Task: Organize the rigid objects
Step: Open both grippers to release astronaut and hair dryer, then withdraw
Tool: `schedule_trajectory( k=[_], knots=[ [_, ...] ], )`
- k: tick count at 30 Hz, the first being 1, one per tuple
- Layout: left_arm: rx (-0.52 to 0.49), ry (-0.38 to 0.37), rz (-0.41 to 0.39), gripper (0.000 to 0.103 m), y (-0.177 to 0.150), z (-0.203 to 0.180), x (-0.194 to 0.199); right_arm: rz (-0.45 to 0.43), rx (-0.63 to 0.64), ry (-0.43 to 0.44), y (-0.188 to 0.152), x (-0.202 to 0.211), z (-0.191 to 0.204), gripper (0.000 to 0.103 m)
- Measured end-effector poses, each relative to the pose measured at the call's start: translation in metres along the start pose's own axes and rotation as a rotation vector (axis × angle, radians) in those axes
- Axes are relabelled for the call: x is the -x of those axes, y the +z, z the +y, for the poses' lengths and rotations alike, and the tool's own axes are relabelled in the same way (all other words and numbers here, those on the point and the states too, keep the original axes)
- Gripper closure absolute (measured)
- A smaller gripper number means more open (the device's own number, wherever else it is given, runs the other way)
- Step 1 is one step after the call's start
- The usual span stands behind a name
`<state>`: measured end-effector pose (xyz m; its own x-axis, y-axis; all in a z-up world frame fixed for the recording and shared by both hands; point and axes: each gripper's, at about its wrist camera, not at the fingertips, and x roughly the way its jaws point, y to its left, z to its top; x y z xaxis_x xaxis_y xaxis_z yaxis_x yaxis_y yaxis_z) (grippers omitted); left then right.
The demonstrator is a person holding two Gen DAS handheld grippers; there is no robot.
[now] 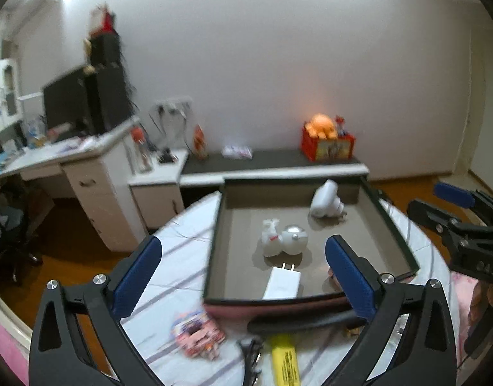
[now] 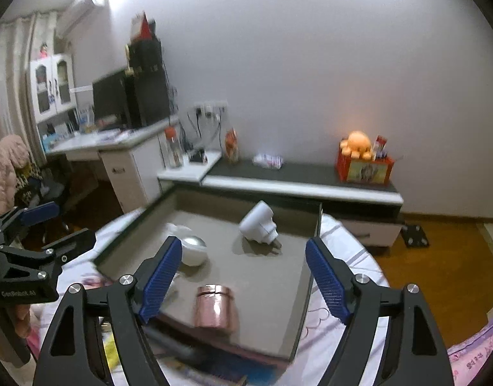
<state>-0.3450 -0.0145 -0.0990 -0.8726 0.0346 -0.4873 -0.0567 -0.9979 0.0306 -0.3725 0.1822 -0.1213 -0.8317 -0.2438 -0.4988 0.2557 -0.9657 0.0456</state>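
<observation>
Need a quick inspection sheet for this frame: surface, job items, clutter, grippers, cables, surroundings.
Surface: round table under a pale striped cloth, with a shallow grey tray on it.
Job's things: in the tray lie a white charger, a white round gadget, a small white figure, a white plug adapter and a copper tin.
Clutter: a pink packet and a yellow item lie on the cloth outside the tray.
Grippers: left gripper and right gripper are both open and hold nothing.
Cables: a dark cord lies beside the yellow item.
Surroundings: desk with monitor, low bench with red box.
</observation>
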Motion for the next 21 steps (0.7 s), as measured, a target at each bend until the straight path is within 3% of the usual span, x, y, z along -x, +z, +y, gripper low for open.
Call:
schedule_trajectory(
  k=[5, 8, 14, 16, 21],
  knots=[
    [0.005, 0.028, -0.114, 0.000, -0.007, 0.004, 0.068, -0.103, 0.019, 0.025, -0.007, 0.062, 0.024, 0.018],
    [-0.007, 0.096, -0.138, 0.000, -0.016, 0.001, 0.096, -0.158, 0.021, 0.023, -0.012, 0.094, 0.037, 0.018],
    [-0.031, 0.143, -0.198, 0.000, -0.034, 0.003, 0.145, -0.245, 0.061, -0.032, -0.030, 0.136, 0.061, 0.014],
    [-0.022, 0.115, -0.247, 0.000, -0.036, 0.006, 0.160, -0.259, 0.058, -0.033, -0.037, 0.147, 0.066, 0.013],
    [-0.015, 0.096, -0.253, 0.000, -0.042, 0.007, 0.176, -0.277, 0.052, -0.041, -0.048, 0.168, 0.075, 0.013]
  ],
)
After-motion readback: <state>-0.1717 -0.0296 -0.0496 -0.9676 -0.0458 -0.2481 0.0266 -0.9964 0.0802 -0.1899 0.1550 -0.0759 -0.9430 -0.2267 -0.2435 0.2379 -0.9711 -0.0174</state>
